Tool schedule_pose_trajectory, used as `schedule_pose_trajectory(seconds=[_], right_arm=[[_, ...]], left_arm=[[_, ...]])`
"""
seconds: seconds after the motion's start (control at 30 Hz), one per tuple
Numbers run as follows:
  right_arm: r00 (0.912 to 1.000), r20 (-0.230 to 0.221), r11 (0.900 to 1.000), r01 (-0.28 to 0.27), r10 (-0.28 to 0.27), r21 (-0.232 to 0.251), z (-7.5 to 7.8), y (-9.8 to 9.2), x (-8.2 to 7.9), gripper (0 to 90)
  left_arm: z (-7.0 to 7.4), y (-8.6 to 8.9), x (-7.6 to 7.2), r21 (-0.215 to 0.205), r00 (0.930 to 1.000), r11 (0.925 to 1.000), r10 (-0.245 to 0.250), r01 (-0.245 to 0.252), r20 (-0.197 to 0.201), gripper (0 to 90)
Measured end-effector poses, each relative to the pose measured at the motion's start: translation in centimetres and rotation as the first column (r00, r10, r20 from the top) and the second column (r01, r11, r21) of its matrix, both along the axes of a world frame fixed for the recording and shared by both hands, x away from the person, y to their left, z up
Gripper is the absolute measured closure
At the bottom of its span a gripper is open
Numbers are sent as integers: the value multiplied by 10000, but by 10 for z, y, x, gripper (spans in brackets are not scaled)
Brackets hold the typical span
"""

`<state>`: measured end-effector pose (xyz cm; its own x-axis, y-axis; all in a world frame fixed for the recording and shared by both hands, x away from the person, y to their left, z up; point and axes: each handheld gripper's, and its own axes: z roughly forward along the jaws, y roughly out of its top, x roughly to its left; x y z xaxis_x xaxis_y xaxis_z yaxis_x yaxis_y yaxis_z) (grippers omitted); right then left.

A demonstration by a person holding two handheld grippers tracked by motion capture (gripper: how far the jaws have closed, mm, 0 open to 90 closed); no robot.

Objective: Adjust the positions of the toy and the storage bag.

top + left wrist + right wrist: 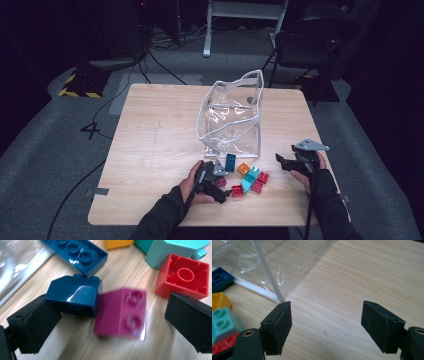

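Underneath, pale wooden table [150, 150], dark room.

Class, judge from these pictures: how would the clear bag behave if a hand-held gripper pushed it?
The clear bag looks floppy: its walls are creased and its rim sags. It seems empty, so it is probably light and would likely slide or crumple rather than resist.

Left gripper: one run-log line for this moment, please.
left gripper: open, around magenta brick | dark blue brick: touching it | right gripper: open, nothing between | clear bag: upright
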<state>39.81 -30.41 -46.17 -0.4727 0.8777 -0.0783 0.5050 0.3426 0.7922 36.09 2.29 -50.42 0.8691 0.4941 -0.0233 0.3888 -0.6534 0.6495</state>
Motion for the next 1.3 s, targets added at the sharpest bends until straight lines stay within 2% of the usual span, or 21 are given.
schedule_pose_trajectory(seconds=[0.13, 0.2, 0.33, 0.43, 0.53, 0.6, 0.63, 0.67, 0.7, 0.8, 0.9, 0.93, 1.03, 1.07, 1.17, 1.3], right_arm=[[9995, -173, 9992, 266, -260, 312, -10, -17, -7, 255], [9993, -290, 9989, 236, -225, 394, -14, -22, -9, 255], [9992, -400, 9990, 37, -19, 456, -21, -25, -13, 252], [9985, -524, 9996, -132, 146, 263, -26, -23, -15, 249], [9980, -582, 9995, -219, 231, 207, -30, -21, -17, 249], [9979, -572, 9994, -281, 292, 209, -32, -19, -17, 249], [9979, -584, 9995, -279, 288, 166, -33, -18, -17, 249], [9979, -592, 9995, -275, 281, 122, -34, -17, -17, 249], [9978, -591, 9995, -292, 296, 77, -36, -16, -16, 249], [9971, -695, 9995, -318, 324, 91, -39, -14, -16, 249], [9968, -677, 9989, -435, 423, -175, -41, -10, -17, 248], [9968, -675, 9990, -427, 417, -138, -42, -10, -17, 249], [9968, -697, 9992, -394, 391, -31, -42, -11, -17, 248], [9968, -697, 9992, -394, 391, -31, -42, -11, -17, 248], [9965, -729, 9992, -396, 397, 33, -42, -12, -17, 250], [9958, -820, 9991, -391, 402, 147, -43, -13, -16, 250]], left_arm=[[0, -9, 2, 12, 10000, 10000, 76, -76, -50, 6], [0, -17, 5, 26, 10000, 10000, -14, 14, -15, 6], [0, -19, 5, 31, 9999, 9999, -151, 151, -7, 6], [1, -19, 4, 57, 10000, 10000, -33, 33, -25, 6], [5, -9, -1, 231, 9998, 9995, 195, -196, 59, 48], [6, 3, -7, 85, 9996, 9997, 228, -229, 143, 147], [7, 8, -9, 142, 9995, 9995, 294, -297, 149, 185], [6, 14, -12, 159, 9989, 9990, 425, -428, 210, 167], [5, 22, -14, 38, 9991, 9994, 349, -350, 233, 149], [3, 32, -17, -144, 9990, 9992, 374, -371, 237, 170], [3, 40, -20, -260, 9996, 9994, 219, -214, 184, 199], [3, 40, -20, -299, 9997, 9994, 167, -161, 193, 215], [4, 37, -17, -453, 9996, 9989, 79, -66, 289, 345], [4, 37, -17, -453, 9996, 9989, 79, -66, 289, 358], [3, 25, -12, -584, 9992, 9983, -68, 91, 391, 452], [3, 10, -5, -661, 9991, 9976, -180, 205, 377, 435]])
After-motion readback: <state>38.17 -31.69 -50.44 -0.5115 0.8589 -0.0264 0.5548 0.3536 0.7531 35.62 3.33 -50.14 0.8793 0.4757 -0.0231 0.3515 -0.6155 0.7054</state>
